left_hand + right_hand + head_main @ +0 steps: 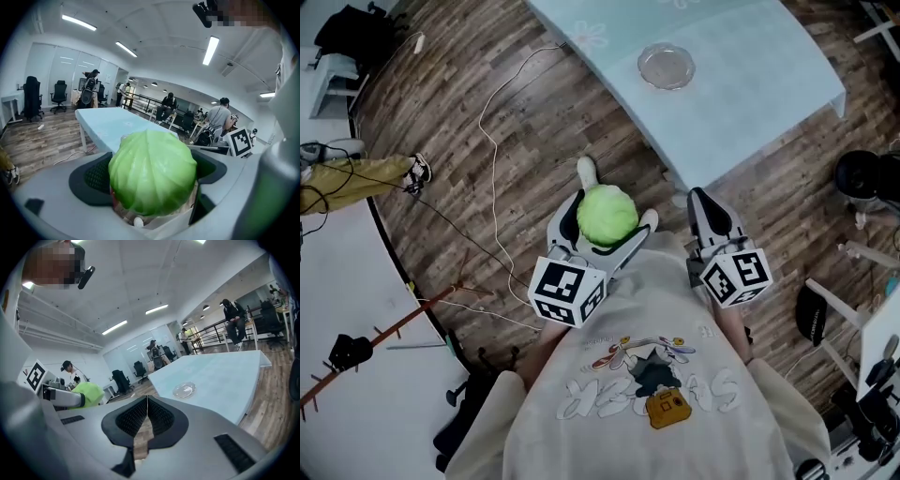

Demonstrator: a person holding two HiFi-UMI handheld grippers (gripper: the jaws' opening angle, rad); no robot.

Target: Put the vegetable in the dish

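cabbage [607, 215]: a round, pale green head held up in the air over the wood floor. It is short of the table's near edge, with the dish well apart from it at about 1 o'clock in the head view.
left gripper [617, 197]: its jaws are spread wide around the cabbage, with a dark pad pressed to each side. In its own view the green head [152, 171] fills the gap between them.
right gripper [697, 199]: it hangs at 3 o'clock of the left gripper, close to the table's edge. Its jaws are pressed together, the pads meet along a thin line [147, 401], and nothing sits between them.
dish [666, 67]: shallow and clear glass, it sits flat on the table near 12 o'clock of the right gripper. The right gripper view shows it too [183, 390].
table [750, 56]: a pale blue top that runs across the upper part of the head view.
floor [534, 112]: brown wood planks under both grippers.
cable [494, 159]: thin and white, it trails over the planks at about 10 o'clock of the cabbage.
marker cubes [567, 289]: one rides on each gripper, just in front of the person [656, 394] in the cream printed shirt.
room: office chairs [58, 96] stand far off, and people [220, 115] sit at desks beyond the table.
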